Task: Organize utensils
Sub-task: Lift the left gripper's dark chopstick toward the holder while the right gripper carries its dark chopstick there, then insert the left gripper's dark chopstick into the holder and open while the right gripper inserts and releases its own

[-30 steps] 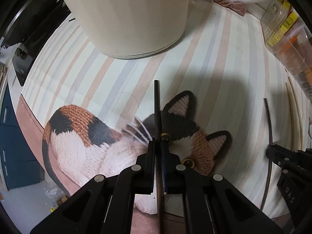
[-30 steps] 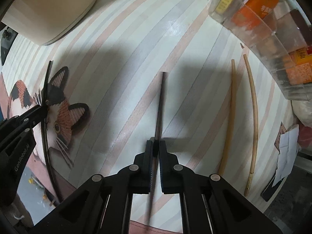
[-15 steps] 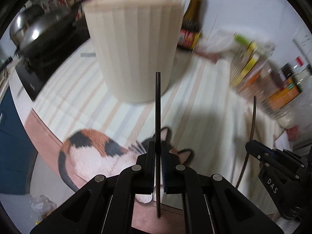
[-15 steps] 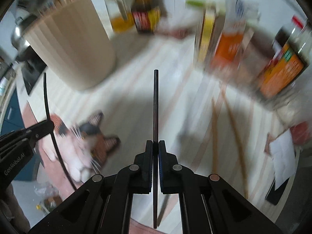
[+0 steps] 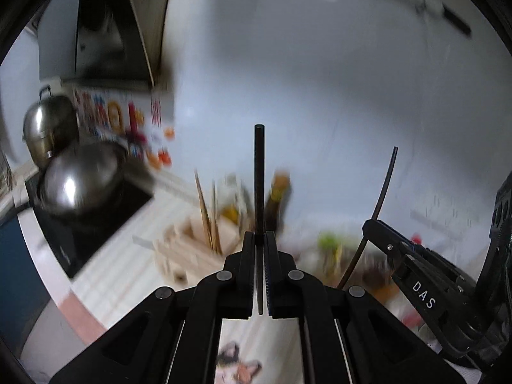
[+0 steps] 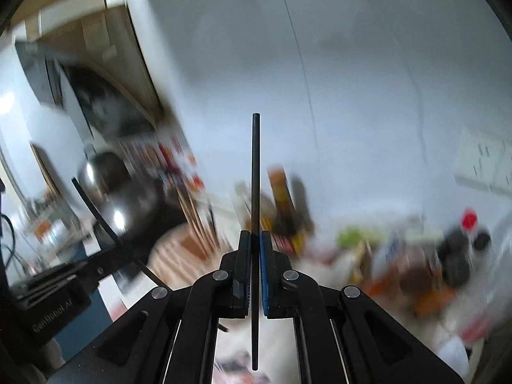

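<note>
Chopsticks (image 5: pixel 259 176) now aloft, thin, black.

Both wrist views face back wall, share beige holder (image 5: pixel 192 249) (image 6: pixel 179 256).

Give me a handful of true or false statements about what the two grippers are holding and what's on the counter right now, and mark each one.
1. The left gripper is shut on a black chopstick. True.
2. The right gripper is open with nothing in it. False: it is shut on its own black chopstick.
3. The beige utensil holder already has wooden chopsticks standing in it. True.
4. Both held chopsticks lie flat on the counter. False: both are clamped in mid-air.
</note>
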Available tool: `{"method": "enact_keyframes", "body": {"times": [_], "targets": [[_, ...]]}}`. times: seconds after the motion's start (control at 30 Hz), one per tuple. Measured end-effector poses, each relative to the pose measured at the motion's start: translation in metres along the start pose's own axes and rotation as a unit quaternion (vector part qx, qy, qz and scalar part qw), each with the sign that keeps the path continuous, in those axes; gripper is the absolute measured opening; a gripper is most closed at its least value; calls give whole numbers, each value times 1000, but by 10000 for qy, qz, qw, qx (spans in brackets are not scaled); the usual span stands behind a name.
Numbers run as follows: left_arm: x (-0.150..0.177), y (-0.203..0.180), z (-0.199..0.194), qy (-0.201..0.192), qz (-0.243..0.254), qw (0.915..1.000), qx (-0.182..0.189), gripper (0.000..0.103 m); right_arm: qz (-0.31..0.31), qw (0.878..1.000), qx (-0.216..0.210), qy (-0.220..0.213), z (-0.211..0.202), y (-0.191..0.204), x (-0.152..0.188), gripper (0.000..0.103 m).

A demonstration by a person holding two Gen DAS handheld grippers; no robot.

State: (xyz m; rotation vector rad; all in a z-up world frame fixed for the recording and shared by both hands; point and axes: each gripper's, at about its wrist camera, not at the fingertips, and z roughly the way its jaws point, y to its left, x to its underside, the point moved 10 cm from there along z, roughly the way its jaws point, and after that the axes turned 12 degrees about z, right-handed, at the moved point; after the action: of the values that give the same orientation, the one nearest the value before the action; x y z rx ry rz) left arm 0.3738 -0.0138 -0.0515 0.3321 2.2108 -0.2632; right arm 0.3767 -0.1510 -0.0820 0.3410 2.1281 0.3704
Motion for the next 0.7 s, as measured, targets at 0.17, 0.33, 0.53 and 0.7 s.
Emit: {"method": "enact_keyframes", "body": {"times": [0.17,0.33,0.53,0.7], "targets": [[-57,34,19,-126,-29,9997,-206,3,240,9993,-237,-134,34,31,-45,5],[-64,67,64,187,-171,9991,-345,3,275,9991,-311,7,91,45,-44,5],[-49,84,102,549,-237,9975,-379,3,200,9992,-355,26,131,57,-37,5],[-35,83,115,753,-272,9965,-239,3,171,9991,-396,32,144,59,-34,5]]}}
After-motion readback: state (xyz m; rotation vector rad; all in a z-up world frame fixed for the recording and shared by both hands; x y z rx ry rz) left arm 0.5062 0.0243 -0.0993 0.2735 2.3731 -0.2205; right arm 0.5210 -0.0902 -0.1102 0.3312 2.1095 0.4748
